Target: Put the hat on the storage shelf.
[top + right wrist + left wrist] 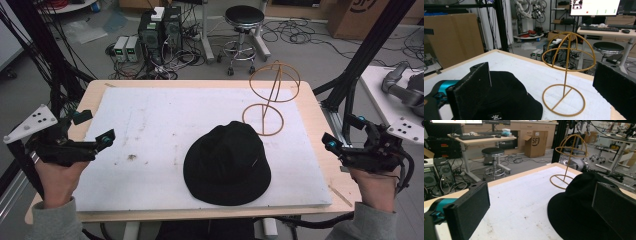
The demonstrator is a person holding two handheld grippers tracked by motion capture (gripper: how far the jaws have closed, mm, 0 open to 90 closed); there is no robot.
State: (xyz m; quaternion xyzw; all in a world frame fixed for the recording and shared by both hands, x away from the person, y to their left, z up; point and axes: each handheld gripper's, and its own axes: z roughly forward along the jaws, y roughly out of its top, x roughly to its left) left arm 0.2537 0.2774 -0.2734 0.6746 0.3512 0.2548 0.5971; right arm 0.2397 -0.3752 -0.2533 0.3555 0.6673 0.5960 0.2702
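Note:
A black bucket hat (227, 164) (579, 212) (506, 100) lies flat on the white mat (150, 130), near its front middle. Behind it, toward the back right, a gold wire hat stand (270, 97) (570, 162) (566, 72) rises upright with a domed top and a ring base. My left gripper (95, 129) hovers at the table's left edge, open, nothing between its jaws. At the right edge my right gripper (341, 134) is also open and holds nothing. Both are held apart from the hat and the stand.
The mat covers most of a wooden table (312, 107). Black frame posts (367, 50) stand at both sides. Past the far edge are a stool (243, 30), computer cases (160, 30) and loose cables on the floor. A cardboard box (536, 142) sits farther back.

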